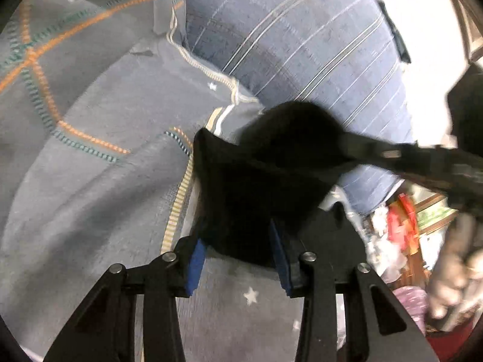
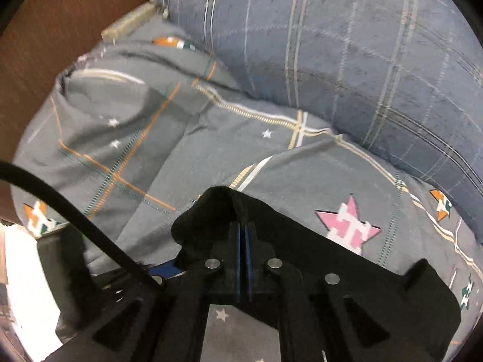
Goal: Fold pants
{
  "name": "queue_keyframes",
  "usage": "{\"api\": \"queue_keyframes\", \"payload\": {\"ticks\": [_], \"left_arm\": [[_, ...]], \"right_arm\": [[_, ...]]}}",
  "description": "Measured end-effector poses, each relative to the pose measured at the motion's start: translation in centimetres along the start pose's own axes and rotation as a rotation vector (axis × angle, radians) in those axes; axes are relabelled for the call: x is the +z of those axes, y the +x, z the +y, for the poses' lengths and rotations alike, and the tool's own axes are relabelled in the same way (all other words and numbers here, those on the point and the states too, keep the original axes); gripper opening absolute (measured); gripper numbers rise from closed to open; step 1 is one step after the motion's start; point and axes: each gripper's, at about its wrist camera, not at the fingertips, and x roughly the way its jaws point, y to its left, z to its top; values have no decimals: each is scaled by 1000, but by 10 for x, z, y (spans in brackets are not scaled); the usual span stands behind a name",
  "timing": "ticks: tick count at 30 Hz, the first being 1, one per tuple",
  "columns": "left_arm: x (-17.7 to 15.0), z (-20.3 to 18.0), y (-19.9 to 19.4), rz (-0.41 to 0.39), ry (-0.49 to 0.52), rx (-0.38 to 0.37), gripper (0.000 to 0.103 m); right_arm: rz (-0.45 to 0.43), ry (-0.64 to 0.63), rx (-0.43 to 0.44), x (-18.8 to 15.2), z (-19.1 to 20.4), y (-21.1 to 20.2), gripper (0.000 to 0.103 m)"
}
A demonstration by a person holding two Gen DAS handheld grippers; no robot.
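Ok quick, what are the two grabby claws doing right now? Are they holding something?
Left gripper: closed on a bunch of the black pants.
Right gripper: shut tight, pinching the black pants.

Black pants point(image 1: 256, 187): dark, soft fabric, bunched and lifted off the bedding at the near edge. One part drawn taut toward the right in the left wrist view; rest lies draped flat across the bed point(image 2: 347, 259)
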Motion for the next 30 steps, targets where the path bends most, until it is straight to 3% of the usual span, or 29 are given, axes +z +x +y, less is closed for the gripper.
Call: {"api": "queue_keyframes", "payload": {"ticks": [1, 2, 7, 13, 14, 16, 17, 23, 28, 29, 30], "left_arm": [[0, 0, 5, 17, 6, -7, 12], [1, 3, 12, 38, -10, -31, 4], [7, 24, -7, -12, -143, -139, 4], [4, 32, -19, -55, -163, -125, 4], [2, 33, -19, -51, -167, -115, 4], [-1, 36, -15, -41, -187, -99, 4], [-2, 38, -14, -40, -198, -96, 4], [-5, 38, -22, -64, -193, -133, 4], [-4, 23, -24, -86, -148, -146, 4], [-5, 22, -25, -84, -143, -156, 4], [-5, 19, -25, -81, -137, -167, 4]], "right_arm": [[-6, 5, 3, -3, -2, -5, 3], [-10, 9, 9, -5, -4, -10, 3], [-27, 13, 28, -11, -4, -19, 3], [21, -9, 100, -12, 12, 8, 9], [38, 2, 107, -10, 15, 16, 14], [61, 27, 94, -6, 20, 32, 47], [69, 24, 92, -2, 25, 39, 55], [208, -83, 43, 18, 60, 78, 72], [345, -162, -12, 21, 79, 112, 76], [353, -179, -43, 20, 81, 115, 69], [354, -192, -82, 18, 82, 116, 55]]}}
